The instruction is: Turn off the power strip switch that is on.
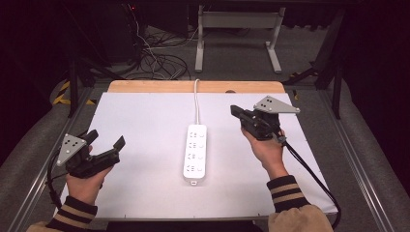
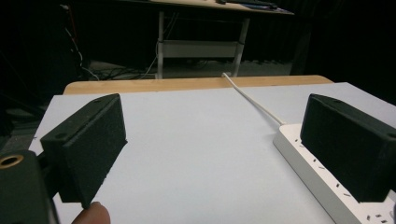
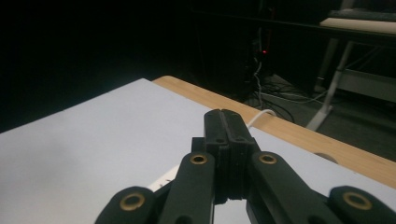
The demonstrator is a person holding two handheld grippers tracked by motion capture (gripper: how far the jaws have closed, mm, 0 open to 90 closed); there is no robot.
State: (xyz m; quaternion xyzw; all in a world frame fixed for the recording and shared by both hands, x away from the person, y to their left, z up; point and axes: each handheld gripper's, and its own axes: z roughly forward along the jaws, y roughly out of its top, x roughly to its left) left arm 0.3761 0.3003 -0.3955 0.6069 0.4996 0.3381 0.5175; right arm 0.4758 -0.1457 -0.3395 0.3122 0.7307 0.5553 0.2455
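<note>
Jaws of the left gripper are standing wide apart and gripping nothing, while the jaws of the right gripper are pressed together, also holding nothing. A white power strip is lying flat at the centre of the high view, on the white worktop, with its white cord running toward the top of the frame. Each gripper is sitting well apart from the strip, one at lower left, the other right of centre, both held in a person's hands with striped cuffs.

One likely risk: closing on the strip near one end could be swinging or tipping it, since the cord is anchoring the far end; a shut right gripper arriving first would only be pushing it.

Looking along the left gripper, its own view is showing the strip just beside one jaw. From the right gripper, the closed seam is plain, which the high view is leaving unclear.
</note>
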